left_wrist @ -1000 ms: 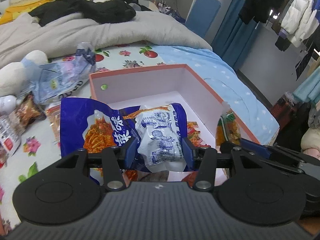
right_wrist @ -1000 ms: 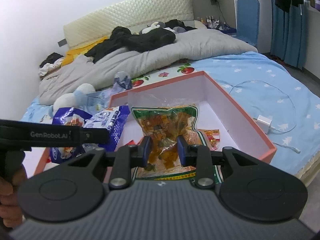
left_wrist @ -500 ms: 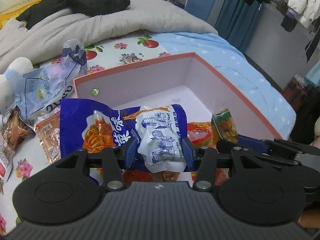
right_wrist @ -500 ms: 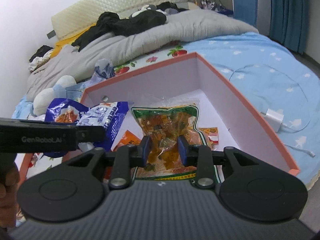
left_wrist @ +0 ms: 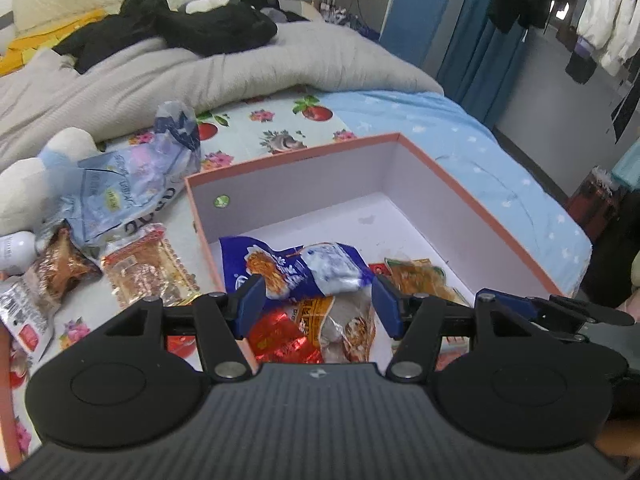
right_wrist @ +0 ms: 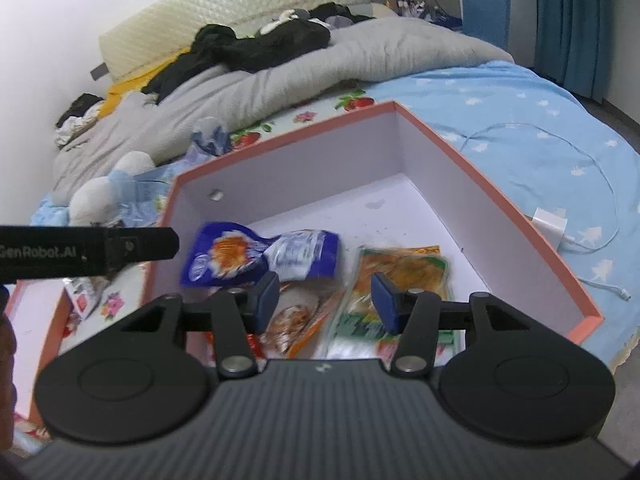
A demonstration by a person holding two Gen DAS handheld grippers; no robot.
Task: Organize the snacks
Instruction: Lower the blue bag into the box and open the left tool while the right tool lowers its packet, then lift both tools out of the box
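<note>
The blue noodle snack bag lies on other packets inside the pink-rimmed box. It sits just beyond my left gripper. That gripper's jaws are opening and the pads no longer touch the bag. In the right wrist view the same blue bag and an orange-and-green packet rest on the floor of the box. My right gripper hovers over them. Its jaws are also opening, with the packet below them and free of the pads. A red packet and a pale packet lie under the left gripper.
Several loose snacks lie on the flowered sheet left of the box, among them a brown packet and a large pale blue bag. A plush toy and a grey duvet lie behind. A white charger with its cable sits right of the box.
Both grippers have opened. The blue bag left the left pads and the orange-and-green packet left the right pads; both dropped onto the packets in the box.
</note>
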